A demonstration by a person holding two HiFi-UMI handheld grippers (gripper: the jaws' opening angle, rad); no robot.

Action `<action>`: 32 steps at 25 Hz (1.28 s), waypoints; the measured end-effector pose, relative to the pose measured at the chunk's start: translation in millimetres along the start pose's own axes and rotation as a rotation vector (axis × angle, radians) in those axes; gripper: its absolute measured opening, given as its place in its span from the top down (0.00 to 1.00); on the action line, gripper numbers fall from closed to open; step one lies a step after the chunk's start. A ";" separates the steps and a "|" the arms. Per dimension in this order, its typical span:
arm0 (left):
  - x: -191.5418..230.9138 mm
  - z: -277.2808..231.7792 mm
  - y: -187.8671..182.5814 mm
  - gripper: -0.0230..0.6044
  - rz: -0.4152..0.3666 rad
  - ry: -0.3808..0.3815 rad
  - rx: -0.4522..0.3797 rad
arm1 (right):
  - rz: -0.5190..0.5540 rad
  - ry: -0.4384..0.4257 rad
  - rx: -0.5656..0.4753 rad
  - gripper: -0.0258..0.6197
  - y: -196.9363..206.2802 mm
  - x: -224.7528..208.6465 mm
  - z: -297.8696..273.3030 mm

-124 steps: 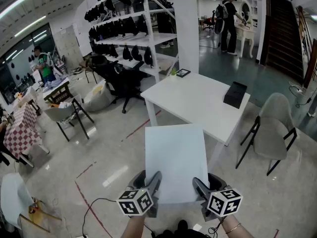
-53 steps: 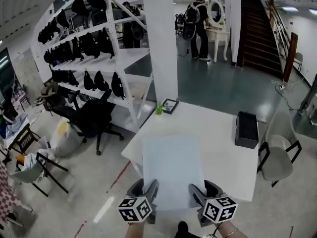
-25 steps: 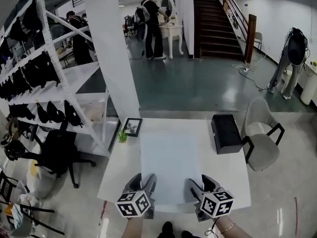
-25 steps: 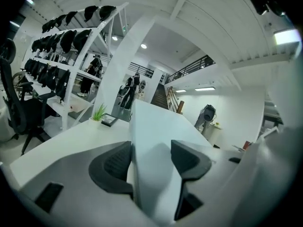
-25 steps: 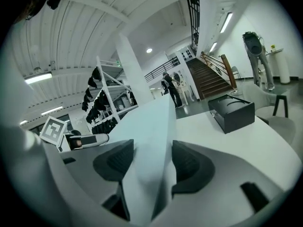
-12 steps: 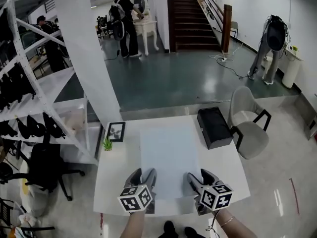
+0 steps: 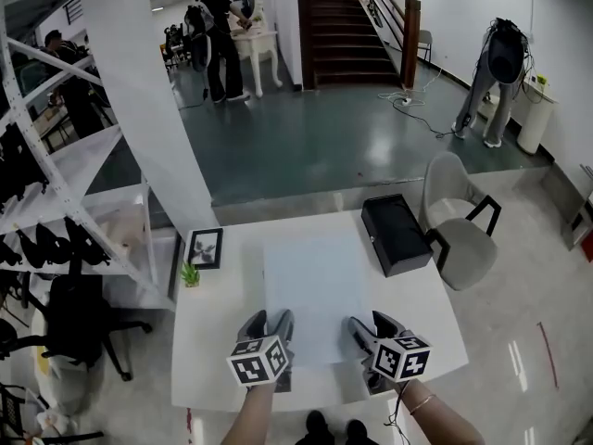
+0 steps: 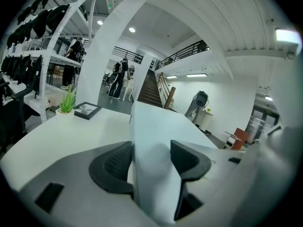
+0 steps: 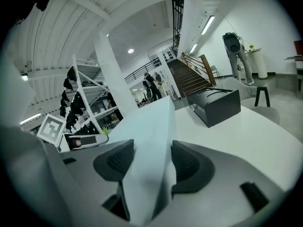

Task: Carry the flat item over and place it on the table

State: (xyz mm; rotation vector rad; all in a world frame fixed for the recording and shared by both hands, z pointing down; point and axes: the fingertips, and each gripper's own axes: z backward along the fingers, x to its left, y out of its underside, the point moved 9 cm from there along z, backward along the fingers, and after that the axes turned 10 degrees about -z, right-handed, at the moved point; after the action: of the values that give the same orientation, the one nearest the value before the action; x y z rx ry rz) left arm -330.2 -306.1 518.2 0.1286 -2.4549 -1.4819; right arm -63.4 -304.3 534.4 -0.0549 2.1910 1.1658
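White flat panel [image 7: 310,290], count: one. I hold it by its near edge with both grippers, and it reaches out over the white tabletop [image 7: 211,318], roughly centred on it in the head view. I cannot tell whether its far edge touches the surface.

Left gripper [image 7: 268,324]: two dark fingers [image 8: 113,162], clamped on the near-left part of the panel's edge. In the left gripper view the panel stands edge-on between them, with both pressed against it.

Right gripper [image 7: 371,326]: likewise two fingers, closed on the near-right part of the same edge, with the panel pinched between them in the right gripper view.

Marker cubes [image 7: 259,361]: two, one on each gripper, both over the near edge of the tabletop in the head view.

Other items on the tabletop, counted:
- one black box [image 7: 394,235] at the far-right corner, right of the panel and apart from it
- one picture frame [image 7: 205,247] at the far-left corner
- one small potted plant [image 7: 190,273] just beside the frame, on its near side

That makes three loose items besides the panel.

Off the tabletop: one grey chair [image 7: 456,222] on the floor near the box's corner. One person [image 7: 208,26] with a backpack stands well away in the background
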 end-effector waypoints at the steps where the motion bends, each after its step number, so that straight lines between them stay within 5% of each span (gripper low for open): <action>1: 1.7 -3.7 1.1 0.56 0.001 -0.001 0.007 | -0.001 0.002 0.004 0.57 0.5 -1.6 -3.5; 32: 14.9 -53.9 7.6 0.56 0.014 -0.031 0.156 | -0.061 0.057 0.097 0.57 5.3 -31.5 -49.4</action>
State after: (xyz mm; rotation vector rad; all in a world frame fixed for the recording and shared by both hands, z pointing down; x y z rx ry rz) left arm -329.3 -351.7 551.4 0.1194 -2.5890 -1.2946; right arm -66.0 -346.4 575.4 -0.1141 2.2764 1.0350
